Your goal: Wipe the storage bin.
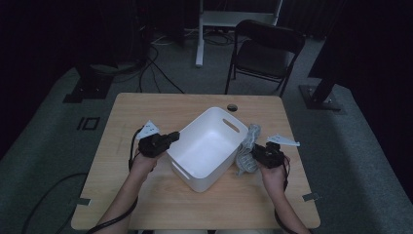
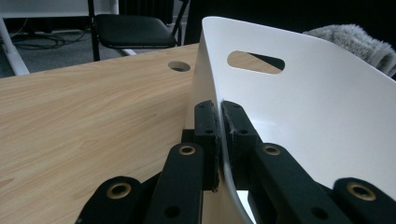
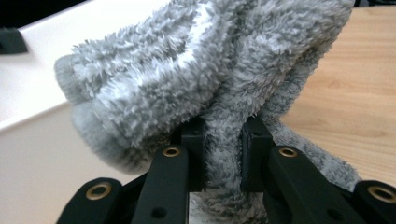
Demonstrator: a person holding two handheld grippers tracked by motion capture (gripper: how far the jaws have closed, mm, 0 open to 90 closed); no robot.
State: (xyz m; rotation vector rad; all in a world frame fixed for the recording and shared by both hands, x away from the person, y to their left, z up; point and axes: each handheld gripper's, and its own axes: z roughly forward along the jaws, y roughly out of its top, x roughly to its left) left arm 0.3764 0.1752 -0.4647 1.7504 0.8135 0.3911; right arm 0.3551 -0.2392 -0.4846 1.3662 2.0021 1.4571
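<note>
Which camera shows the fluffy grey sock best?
The right gripper view: the sock is close up, pinched by the right gripper. The high view shows it small beside the tub; the left gripper view shows a corner.

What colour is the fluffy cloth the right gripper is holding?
The cloth is grey with paler, whitish streaks, seen best in the right gripper view.

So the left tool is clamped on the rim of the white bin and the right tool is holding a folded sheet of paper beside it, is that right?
Not quite. The left tool is clamped on the rim of the white bin, but the right tool holds a fluffy grey towel, not paper. The right gripper view shows its pile pinched between the jaws, and the high view shows it beside the bin.
</note>
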